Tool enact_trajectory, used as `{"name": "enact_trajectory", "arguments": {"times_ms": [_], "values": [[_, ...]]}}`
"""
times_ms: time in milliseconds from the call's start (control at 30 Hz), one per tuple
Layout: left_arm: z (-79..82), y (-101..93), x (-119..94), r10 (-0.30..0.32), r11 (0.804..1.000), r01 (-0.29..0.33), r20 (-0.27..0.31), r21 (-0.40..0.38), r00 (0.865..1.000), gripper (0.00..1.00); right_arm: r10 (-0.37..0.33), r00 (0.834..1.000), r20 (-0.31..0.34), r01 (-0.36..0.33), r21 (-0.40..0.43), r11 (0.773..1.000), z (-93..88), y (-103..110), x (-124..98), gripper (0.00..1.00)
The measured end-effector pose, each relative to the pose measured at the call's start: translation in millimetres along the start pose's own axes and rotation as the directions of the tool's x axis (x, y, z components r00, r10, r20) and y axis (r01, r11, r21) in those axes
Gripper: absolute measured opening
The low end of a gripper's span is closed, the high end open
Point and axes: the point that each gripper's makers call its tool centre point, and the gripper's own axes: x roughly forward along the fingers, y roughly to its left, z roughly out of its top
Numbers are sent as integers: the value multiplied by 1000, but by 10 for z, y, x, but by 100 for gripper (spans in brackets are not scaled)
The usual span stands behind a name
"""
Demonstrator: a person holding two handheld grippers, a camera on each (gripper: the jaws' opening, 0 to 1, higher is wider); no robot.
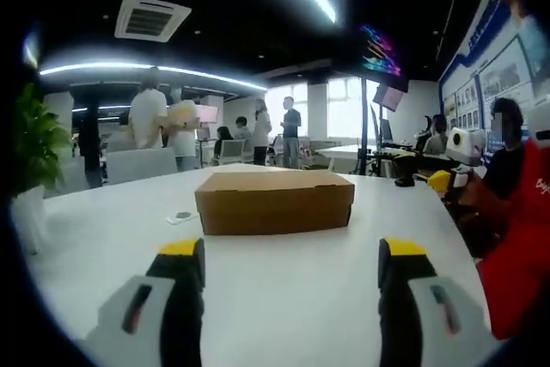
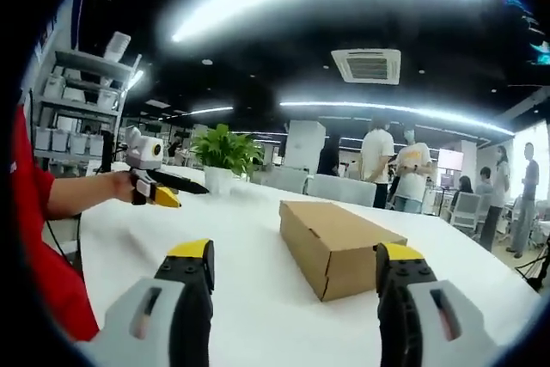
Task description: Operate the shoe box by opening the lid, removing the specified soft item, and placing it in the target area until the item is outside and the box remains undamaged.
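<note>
since both pairs of jaws stand spread and hold nothing, left gripper and right gripper hang short of the box, which sits shut on the white table, lid down (soft item hidden inside). risk as i judge it: a hard pinch could crease the cardboard, or a one-sided lift could drag the box. small pale object lies beside it. farther off, plant, chairs, people standing; nothing blocks the approach.
</note>
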Motion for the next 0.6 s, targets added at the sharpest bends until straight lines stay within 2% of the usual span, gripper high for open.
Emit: {"name": "enact_trajectory", "arguments": {"times_ms": [200, 367, 600], "values": [[26, -18, 40, -9, 1000, 9, 5, 4, 1000, 85, 2, 1000, -1, -2, 4, 1000, -9, -12, 1, 79], [23, 10, 96, -17, 1000, 17, -3, 7, 1000, 85, -15, 999, -29, 14, -45, 999, -48, -34, 24, 76], [38, 78, 145, -23, 1000, 23, -7, 12, 1000, 85, -4, 999, -37, 2, -50, 999, -27, 15, 63, 75]]}}
